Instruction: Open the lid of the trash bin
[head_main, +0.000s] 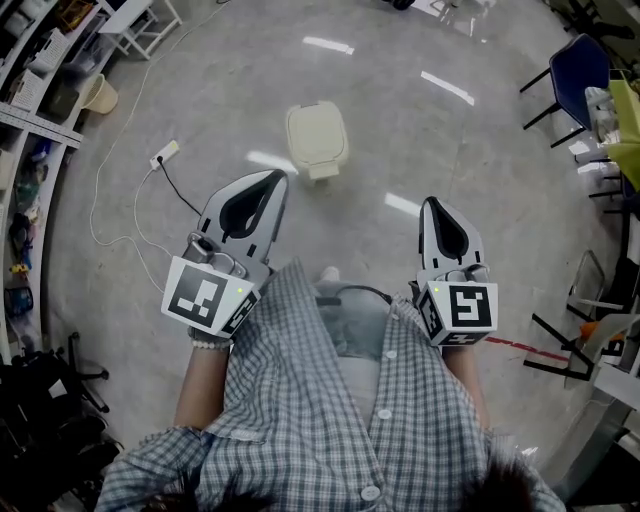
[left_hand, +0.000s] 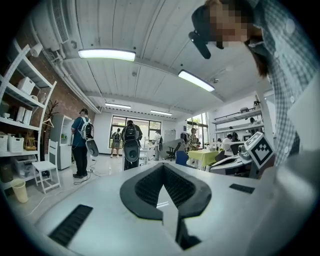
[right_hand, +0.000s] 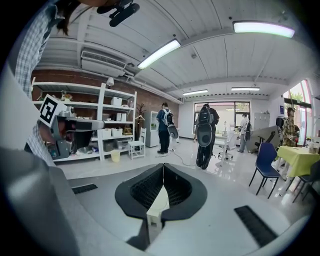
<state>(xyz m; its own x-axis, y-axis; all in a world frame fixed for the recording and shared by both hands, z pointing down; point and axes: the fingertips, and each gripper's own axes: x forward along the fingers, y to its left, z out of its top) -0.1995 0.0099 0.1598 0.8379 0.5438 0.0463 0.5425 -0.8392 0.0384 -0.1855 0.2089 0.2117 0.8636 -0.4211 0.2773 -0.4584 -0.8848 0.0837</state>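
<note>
The trash bin (head_main: 317, 140) is a small cream bin with its lid down, standing on the grey floor ahead of me. My left gripper (head_main: 275, 178) is held at waist height, its tip pointing toward the bin but well short of it, jaws pressed together with nothing between them. My right gripper (head_main: 431, 204) hangs to the right of the bin, also shut and empty. In the left gripper view the left gripper (left_hand: 162, 166) points level across the room, as does the right gripper (right_hand: 163, 165) in the right gripper view; the bin shows in neither.
A power strip (head_main: 165, 155) with a black and a white cable lies on the floor left of the bin. A small pale bucket (head_main: 100, 95) stands by the shelves (head_main: 30, 120) at left. A blue chair (head_main: 580, 70) is at far right. People (right_hand: 205, 132) stand farther off in the room.
</note>
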